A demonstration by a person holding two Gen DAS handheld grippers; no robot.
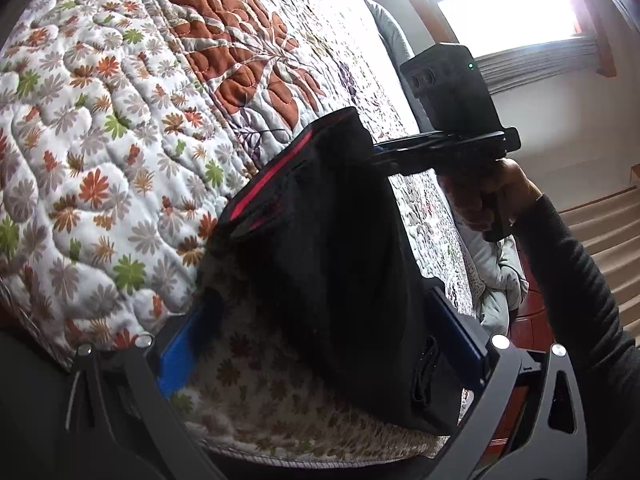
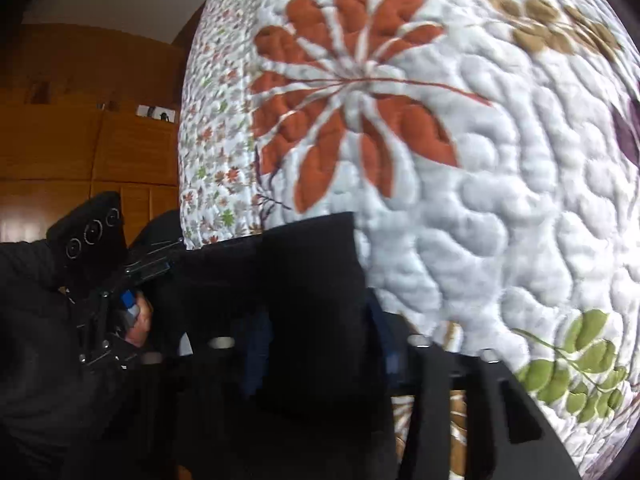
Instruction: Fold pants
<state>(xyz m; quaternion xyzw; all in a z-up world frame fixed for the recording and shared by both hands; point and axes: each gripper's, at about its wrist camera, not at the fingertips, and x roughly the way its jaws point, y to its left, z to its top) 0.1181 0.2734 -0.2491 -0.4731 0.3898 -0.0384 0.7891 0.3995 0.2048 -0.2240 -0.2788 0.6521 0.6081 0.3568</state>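
Observation:
Black pants (image 1: 332, 248) with a red stripe along the waistband hang stretched between my two grippers above the bed. In the left wrist view my left gripper (image 1: 332, 336) has its blue pads (image 1: 188, 344) wide apart with the cloth draped between them, so I cannot tell its grip. My right gripper (image 1: 376, 152) is shut on the far top corner of the pants. In the right wrist view the pants (image 2: 304, 280) fill the space between my right gripper's fingers (image 2: 316, 344). My left gripper (image 2: 160, 268) holds the other end at the left.
A quilted floral bedspread (image 1: 120, 140) covers the bed under the pants; it also shows in the right wrist view (image 2: 480, 160). A bright window (image 1: 500, 0) is at the far right, above a wood floor (image 1: 600, 220). Wooden cabinets (image 2: 80, 140) stand behind the left gripper.

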